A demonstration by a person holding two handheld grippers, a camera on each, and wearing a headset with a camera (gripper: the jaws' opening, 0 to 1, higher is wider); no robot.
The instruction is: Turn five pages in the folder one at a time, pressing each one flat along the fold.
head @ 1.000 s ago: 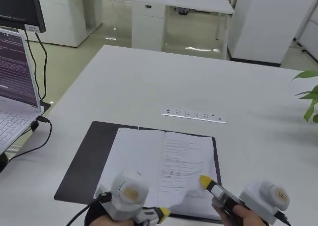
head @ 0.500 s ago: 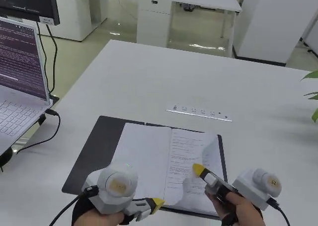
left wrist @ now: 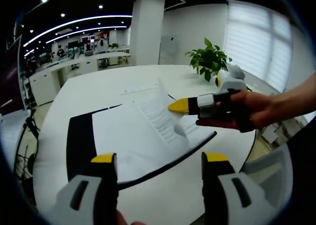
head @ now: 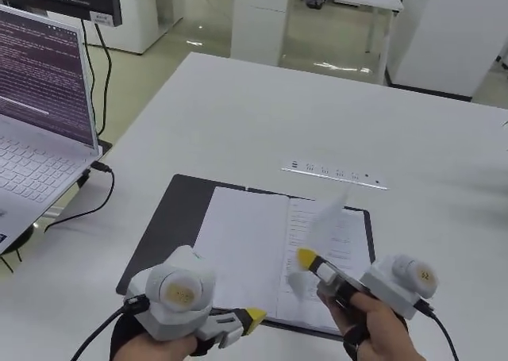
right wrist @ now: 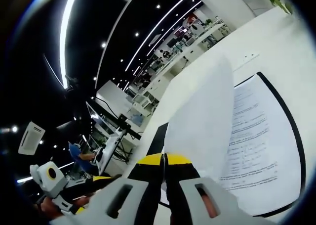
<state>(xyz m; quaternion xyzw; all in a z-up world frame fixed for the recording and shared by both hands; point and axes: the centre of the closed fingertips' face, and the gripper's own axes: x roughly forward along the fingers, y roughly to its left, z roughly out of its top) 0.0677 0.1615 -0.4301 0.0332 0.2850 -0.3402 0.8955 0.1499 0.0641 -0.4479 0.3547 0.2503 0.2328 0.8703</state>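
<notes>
White desk [head: 238,115] | right hand-held gripper [right wrist: 164,161] clamps lifted page [right wrist: 200,121] | left hand-held gripper [left wrist: 159,158] apart

The folder [head: 155,238] has a dark, matt cover. Its pages [head: 242,246] are plain white paper, not shiny. The lifted page [right wrist: 202,116] is thin paper, and it bends. Under the folder, the worktop [head: 238,115] is white, smooth and dull. The left tongs [left wrist: 159,158] and right tongs [right wrist: 164,160] are pale grey hard plastic with yellow tips. Far behind the folder, the floor [head: 151,67] is shiny.
</notes>
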